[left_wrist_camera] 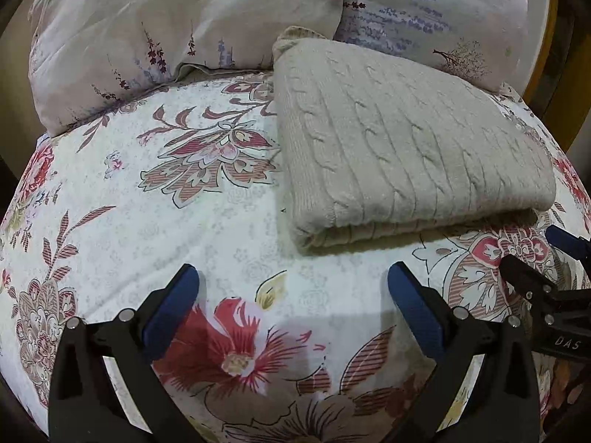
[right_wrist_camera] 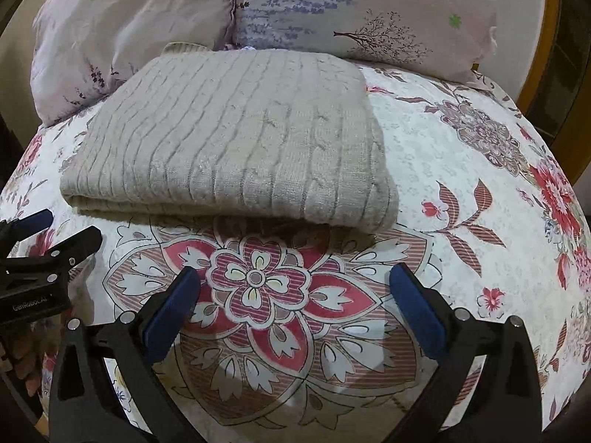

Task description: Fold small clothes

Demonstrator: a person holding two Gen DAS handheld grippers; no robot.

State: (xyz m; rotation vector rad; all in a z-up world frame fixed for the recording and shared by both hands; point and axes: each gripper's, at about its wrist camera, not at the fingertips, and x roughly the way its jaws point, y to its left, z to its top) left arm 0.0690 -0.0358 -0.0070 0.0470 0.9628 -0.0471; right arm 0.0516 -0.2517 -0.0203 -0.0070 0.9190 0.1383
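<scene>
Two hand-held grippers, left hand-held gripper (left_wrist_camera: 291, 280) and right hand-held gripper (right_wrist_camera: 293, 280), spread wide, empty, low over floral bed (left_wrist_camera: 229, 229). Beyond, folded knit sweater (right_wrist_camera: 236, 140) lying flat: likely soft, floppy, light; best pinched at near folded edge. Farther back, pillows (left_wrist_camera: 177, 18).

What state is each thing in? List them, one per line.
Sweater: folded into a neat rectangle, lying flat on the bedspread, untouched.
Left tool: open, empty, short of the sweater.
Right tool: open, empty, short of the sweater.
Pillows: two, side by side behind the sweater.
Bedspread: spread smooth.
</scene>
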